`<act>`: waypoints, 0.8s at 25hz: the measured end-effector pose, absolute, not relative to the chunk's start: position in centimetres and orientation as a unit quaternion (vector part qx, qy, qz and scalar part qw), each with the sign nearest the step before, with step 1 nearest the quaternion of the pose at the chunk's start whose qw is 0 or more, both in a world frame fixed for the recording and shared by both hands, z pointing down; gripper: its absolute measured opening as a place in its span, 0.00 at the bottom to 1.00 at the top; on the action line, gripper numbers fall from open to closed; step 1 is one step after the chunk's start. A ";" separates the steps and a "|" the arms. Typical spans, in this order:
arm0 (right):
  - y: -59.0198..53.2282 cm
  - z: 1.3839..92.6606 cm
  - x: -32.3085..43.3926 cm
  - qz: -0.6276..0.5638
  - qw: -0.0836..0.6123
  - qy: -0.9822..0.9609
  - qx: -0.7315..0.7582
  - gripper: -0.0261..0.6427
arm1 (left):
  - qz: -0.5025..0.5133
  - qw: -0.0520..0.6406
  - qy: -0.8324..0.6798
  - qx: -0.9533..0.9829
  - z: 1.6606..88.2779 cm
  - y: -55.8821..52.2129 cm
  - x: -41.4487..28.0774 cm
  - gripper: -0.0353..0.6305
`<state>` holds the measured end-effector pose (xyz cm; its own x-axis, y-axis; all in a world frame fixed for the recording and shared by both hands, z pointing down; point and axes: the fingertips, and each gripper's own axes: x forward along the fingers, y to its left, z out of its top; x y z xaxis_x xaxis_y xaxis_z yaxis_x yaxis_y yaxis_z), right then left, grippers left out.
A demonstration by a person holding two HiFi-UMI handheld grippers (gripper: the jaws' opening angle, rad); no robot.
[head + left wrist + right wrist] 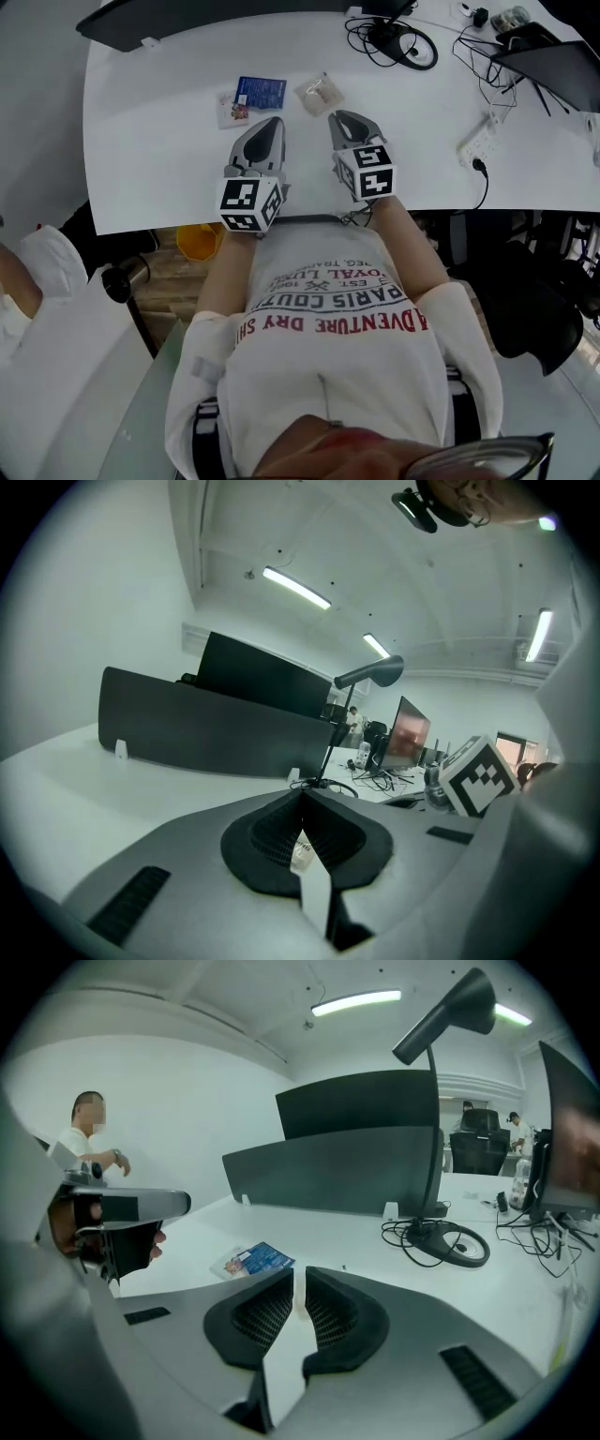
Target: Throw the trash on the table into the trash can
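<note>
Hand-held grippers [273,121] [340,115], two, both closed, three wrappers [260,92] [232,110] [320,92]

White T-shirt [319,375], red lettering [328,324], grey left gripper [271,123], right gripper [343,117]

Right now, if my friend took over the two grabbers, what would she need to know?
Left gripper: shut, seems empty, over the table's near edge, pointing toward the blue packet.
Right gripper: shut, empty, just short of the clear wrapper.
Trash: blue packet, small picture card beside it and clear wrapper all lie on the white table.
Done: nothing binned.
Left: pick up each piece and bin it; the yellow container under the table may be the can.
</note>
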<state>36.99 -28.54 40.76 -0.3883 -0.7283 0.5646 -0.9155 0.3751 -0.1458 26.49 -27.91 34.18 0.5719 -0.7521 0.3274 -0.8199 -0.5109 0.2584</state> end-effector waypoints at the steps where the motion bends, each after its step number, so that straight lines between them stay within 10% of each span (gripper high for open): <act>1: -29.2 41.7 36.6 0.228 0.219 -0.801 0.508 0.09 | 0.091 0.198 -0.452 0.865 34.8 -28.4 26.2 0.09; 3: -30.3 43.6 35.7 0.238 0.241 -0.798 0.499 0.28 | 0.101 0.209 -0.447 0.864 36.2 -29.5 25.6 0.09; 20: -34.8 54.5 34.1 0.313 0.368 -0.733 0.479 0.29 | 0.143 0.281 -0.412 0.855 44.1 -34.6 23.4 0.09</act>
<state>34.13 -34.77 54.49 -0.2706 -0.4716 0.8393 -0.9323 0.3458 -0.1063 23.41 -34.55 44.07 0.6200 -0.6233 0.4765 -0.7845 -0.5025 0.3634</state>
